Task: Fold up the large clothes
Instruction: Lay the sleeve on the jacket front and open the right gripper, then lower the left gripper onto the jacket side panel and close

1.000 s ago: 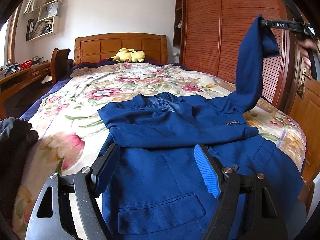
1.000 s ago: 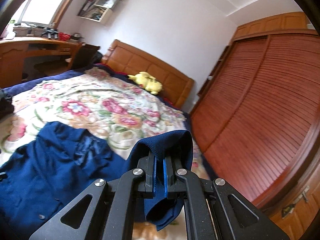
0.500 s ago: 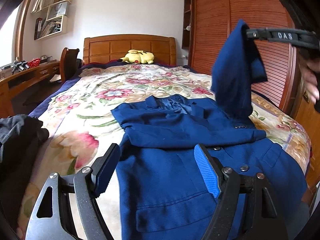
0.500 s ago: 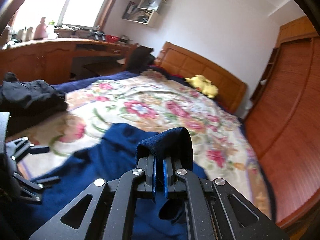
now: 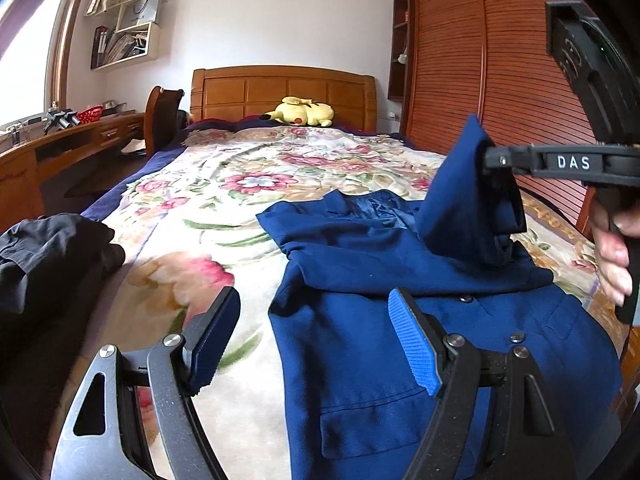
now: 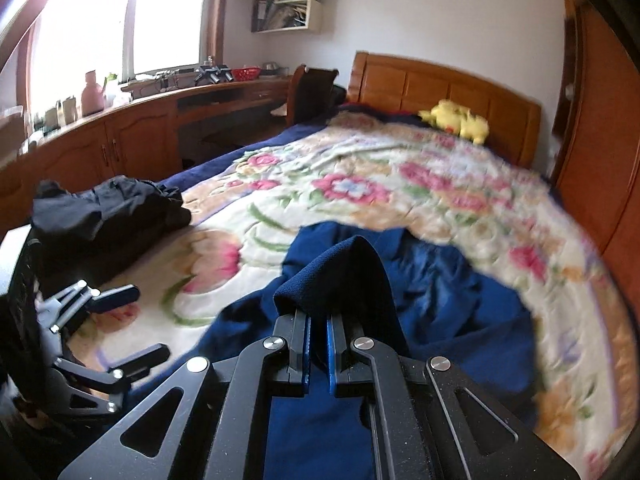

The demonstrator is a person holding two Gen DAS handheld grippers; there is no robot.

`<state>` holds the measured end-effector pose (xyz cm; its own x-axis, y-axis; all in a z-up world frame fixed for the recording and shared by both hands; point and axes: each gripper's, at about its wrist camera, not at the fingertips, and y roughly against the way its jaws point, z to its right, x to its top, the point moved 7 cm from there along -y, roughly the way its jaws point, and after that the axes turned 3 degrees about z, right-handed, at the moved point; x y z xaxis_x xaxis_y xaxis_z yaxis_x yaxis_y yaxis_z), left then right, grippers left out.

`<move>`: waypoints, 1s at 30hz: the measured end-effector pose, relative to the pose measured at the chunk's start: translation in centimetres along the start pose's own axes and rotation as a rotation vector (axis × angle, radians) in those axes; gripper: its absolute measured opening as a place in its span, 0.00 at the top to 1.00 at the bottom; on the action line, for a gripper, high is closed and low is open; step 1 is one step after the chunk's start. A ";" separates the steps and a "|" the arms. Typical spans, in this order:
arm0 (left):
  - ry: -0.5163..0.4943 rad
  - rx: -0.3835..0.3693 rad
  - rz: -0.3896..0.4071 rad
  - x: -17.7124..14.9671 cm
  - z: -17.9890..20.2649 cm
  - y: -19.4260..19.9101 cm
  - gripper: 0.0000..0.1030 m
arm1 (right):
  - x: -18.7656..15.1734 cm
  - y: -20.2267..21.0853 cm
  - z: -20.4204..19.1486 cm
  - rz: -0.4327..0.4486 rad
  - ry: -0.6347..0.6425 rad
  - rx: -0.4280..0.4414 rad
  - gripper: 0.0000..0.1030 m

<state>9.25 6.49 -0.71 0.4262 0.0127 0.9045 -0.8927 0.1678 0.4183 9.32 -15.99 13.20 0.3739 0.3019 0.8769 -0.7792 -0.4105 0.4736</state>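
A navy blue suit jacket (image 5: 400, 320) lies flat on the floral bedspread (image 5: 224, 208), collar toward the headboard, one sleeve folded across its chest. My right gripper (image 6: 318, 344) is shut on the other sleeve's cuff (image 6: 340, 276) and holds it above the jacket's chest; it also shows in the left wrist view (image 5: 500, 184), where the sleeve (image 5: 464, 200) drapes down. My left gripper (image 5: 316, 336) is open and empty, low over the jacket's left edge near the hem; it shows in the right wrist view (image 6: 128, 324).
A pile of black clothing (image 5: 48, 248) lies at the bed's left edge. A yellow plush toy (image 5: 300, 112) sits by the wooden headboard (image 5: 280, 88). A wooden desk (image 6: 140, 128) and chair (image 5: 160, 116) stand left; slatted wardrobe doors (image 5: 500, 80) stand right.
My right gripper has carried the sleeve cuff down and leftward, from high at the jacket's right side to over the chest. My left gripper has shifted left, staying open.
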 end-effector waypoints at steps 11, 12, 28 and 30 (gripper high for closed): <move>-0.021 0.004 -0.015 -0.4 0.5 -0.7 0.25 | -0.2 -0.2 -0.1 -0.041 0.062 -0.040 0.39; -0.024 0.003 -0.018 -0.5 0.6 -0.8 0.25 | -0.3 -0.8 -0.3 -0.035 0.065 -0.046 0.39; -0.029 -0.099 -0.050 -0.8 4.1 -1.2 0.25 | -11.5 -0.8 5.7 -0.089 -0.011 -0.215 0.39; -0.019 -0.145 -0.050 -0.8 5.3 -1.0 0.25 | -12.5 -0.5 6.7 -0.103 -0.012 -0.255 0.39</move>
<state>9.09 1.13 -1.41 0.4651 -0.0179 0.8851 -0.8394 0.3087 0.4473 8.43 -25.35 2.57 0.4624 0.3201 0.8269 -0.8376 -0.1482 0.5258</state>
